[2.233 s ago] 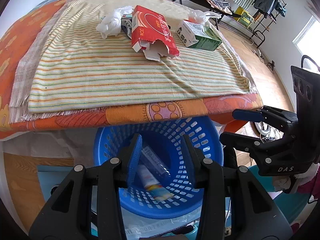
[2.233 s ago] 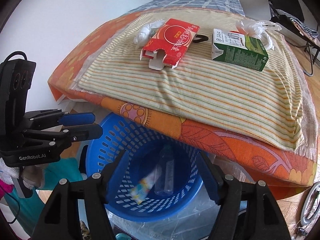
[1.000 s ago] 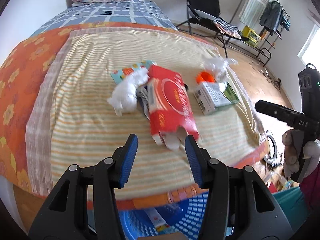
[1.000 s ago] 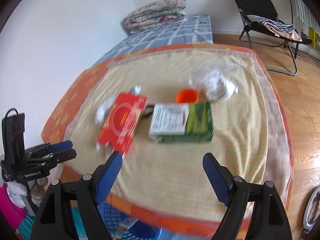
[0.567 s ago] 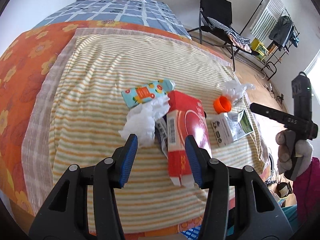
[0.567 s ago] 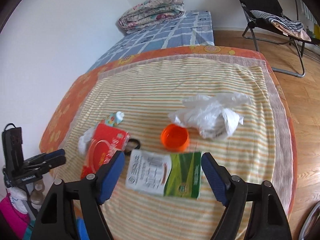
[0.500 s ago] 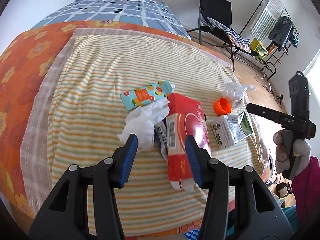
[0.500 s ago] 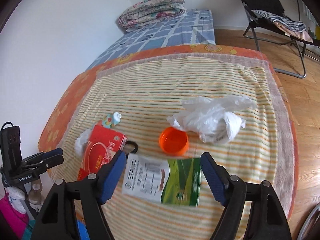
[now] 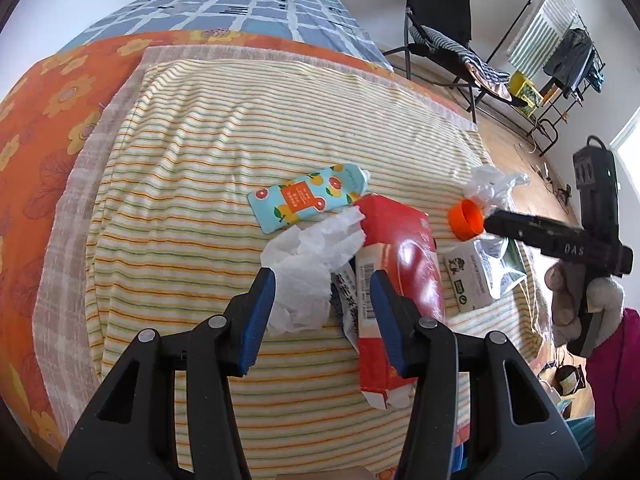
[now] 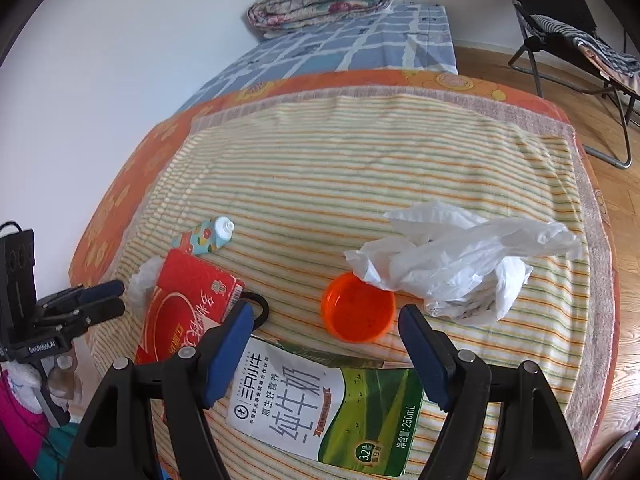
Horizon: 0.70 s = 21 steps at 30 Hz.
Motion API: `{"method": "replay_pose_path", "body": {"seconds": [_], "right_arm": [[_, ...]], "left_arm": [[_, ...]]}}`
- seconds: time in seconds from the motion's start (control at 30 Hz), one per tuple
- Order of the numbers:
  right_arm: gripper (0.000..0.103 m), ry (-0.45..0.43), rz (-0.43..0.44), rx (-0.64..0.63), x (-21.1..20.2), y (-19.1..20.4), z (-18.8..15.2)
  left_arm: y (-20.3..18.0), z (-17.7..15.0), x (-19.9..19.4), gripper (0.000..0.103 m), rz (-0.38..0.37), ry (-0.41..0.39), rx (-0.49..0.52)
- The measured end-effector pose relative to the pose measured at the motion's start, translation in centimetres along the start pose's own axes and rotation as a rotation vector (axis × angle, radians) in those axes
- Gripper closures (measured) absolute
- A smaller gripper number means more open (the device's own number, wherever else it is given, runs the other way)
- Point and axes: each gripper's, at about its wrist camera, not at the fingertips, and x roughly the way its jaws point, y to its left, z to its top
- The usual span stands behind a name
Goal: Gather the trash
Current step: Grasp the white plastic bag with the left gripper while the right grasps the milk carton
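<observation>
Trash lay in a little heap on the striped blanket that covered the bed. The left gripper hung over a crumpled white tissue, with its jaws partly apart and nothing pinched between them. A red box lay just beside the tissue, and a small fruit-print tube lay behind it. The right gripper had just been closing a little, but its jaws stood wide and held nothing. An orange lid sat between its blue tips. A green and white milk carton lay flat under it. A crumpled clear plastic bag touched the lid.
</observation>
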Motion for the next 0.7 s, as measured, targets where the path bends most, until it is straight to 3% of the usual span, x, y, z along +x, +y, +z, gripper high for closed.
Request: {"method": "replay_pose_path", "body": {"seconds": [0.23,0.5,0.6,0.7], "right_arm": [[0.025,0.05,0.017,0.023,-0.5,-0.7,-1.3],[0.025,0.126,0.101,0.0,-1.8,-0.3,-4.3],[0.021,0.14,0.084,-0.043,-1.8,0.6,-5.3],[0.018,0.154,0.014,-0.113,-1.4,1.9,-6.0]], "left_arm": [[0.6,1.1,0.4,0.053,-0.012,-0.004,-0.019],[0.5,0.8,1.6,0.053,0.009,0.025,0.014],[0.6,0.5,2.2,0.053,0.028,0.039,0.021],[0.6,0.2,2.6,0.053,0.044,0.047,0.028]]}}
